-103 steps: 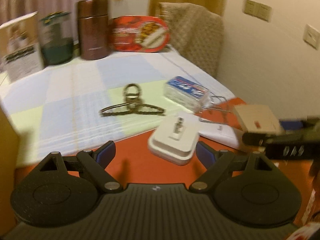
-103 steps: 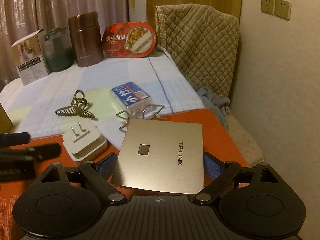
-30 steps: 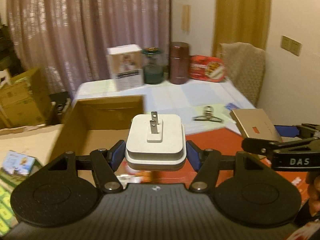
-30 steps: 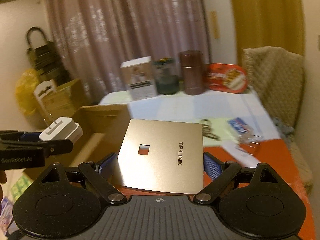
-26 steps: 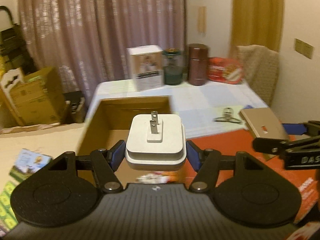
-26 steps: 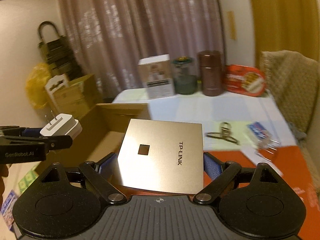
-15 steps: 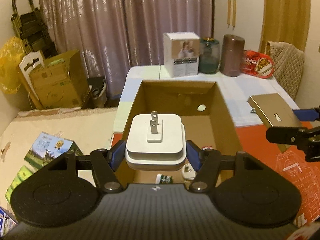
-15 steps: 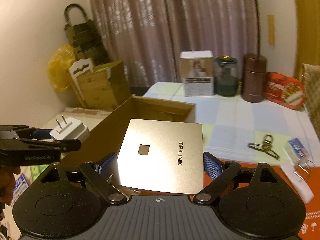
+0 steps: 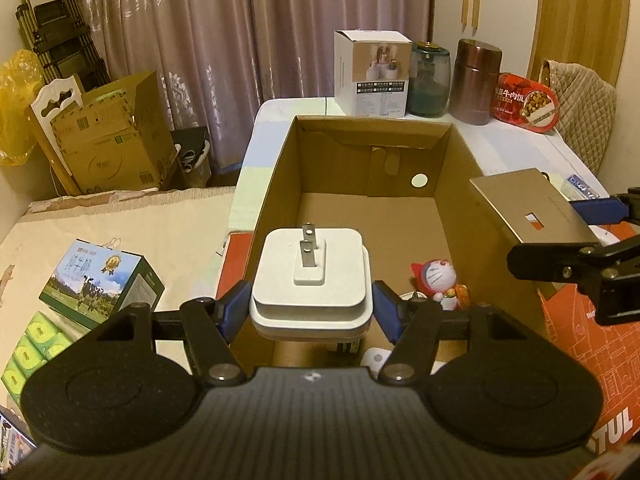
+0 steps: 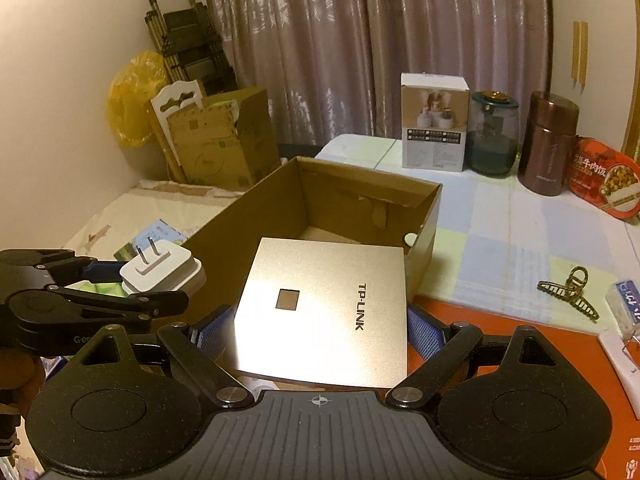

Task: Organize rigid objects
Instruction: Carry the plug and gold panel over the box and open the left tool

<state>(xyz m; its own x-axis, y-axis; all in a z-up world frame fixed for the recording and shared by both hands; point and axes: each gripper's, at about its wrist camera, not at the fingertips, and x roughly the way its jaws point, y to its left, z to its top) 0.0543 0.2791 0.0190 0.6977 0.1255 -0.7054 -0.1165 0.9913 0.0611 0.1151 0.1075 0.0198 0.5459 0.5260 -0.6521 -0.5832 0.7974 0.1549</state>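
Note:
My left gripper (image 9: 308,314) is shut on a white plug adapter (image 9: 310,276), prongs up, held above the near end of an open cardboard box (image 9: 360,128). The adapter also shows in the right wrist view (image 10: 160,270). My right gripper (image 10: 320,330) is shut on a flat gold TP-LINK device (image 10: 324,308), held over the box's (image 10: 368,184) right near corner; it also shows in the left wrist view (image 9: 528,208). A Doraemon toy (image 9: 438,276) lies inside the box.
On the table behind stand a white carton (image 9: 372,74), a green jar (image 9: 430,80), a brown flask (image 9: 476,82) and a red food tray (image 9: 526,102). A hair claw (image 10: 570,292) and a tissue pack (image 10: 626,300) lie at the right. Milk cartons (image 9: 100,280) lie at the left.
Both grippers lifted their objects off the red mat and carried them left over the open cardboard box. In the last half second they moved slightly closer to it.

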